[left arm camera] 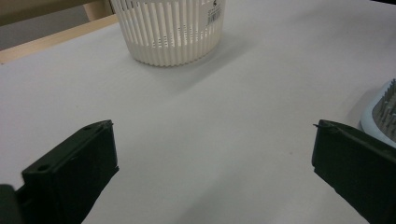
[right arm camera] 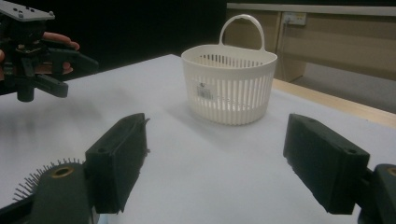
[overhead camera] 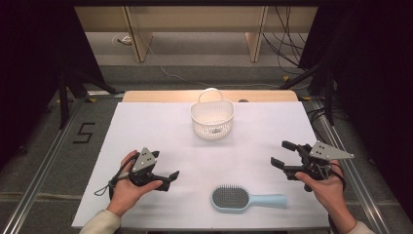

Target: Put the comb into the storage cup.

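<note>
The high view shows the blue hairbrush (overhead camera: 246,199) whole at lower centre of the tabletop (overhead camera: 160,126), between the left gripper (overhead camera: 168,179) and right gripper (overhead camera: 281,153), both released and empty; the right gripper view catches its bristles (right arm camera: 32,179) at lower left.

This looks like a lab or recording studio rather than a home. Beyond the left hand-held gripper (overhead camera: 168,178) and the right hand-held gripper (overhead camera: 284,153), the desk (overhead camera: 156,126) is covered by a plain white sheet. Outside each gripper, metal rails (overhead camera: 46,161) run along a grey carpeted floor, and a taped number (overhead camera: 84,132) marks the floor to the left. Loose cables (overhead camera: 287,46) hang far beyond the right one, beside dark tripod legs (overhead camera: 63,97), probably light or camera stands. Black surroundings frame the lit desk.
</note>
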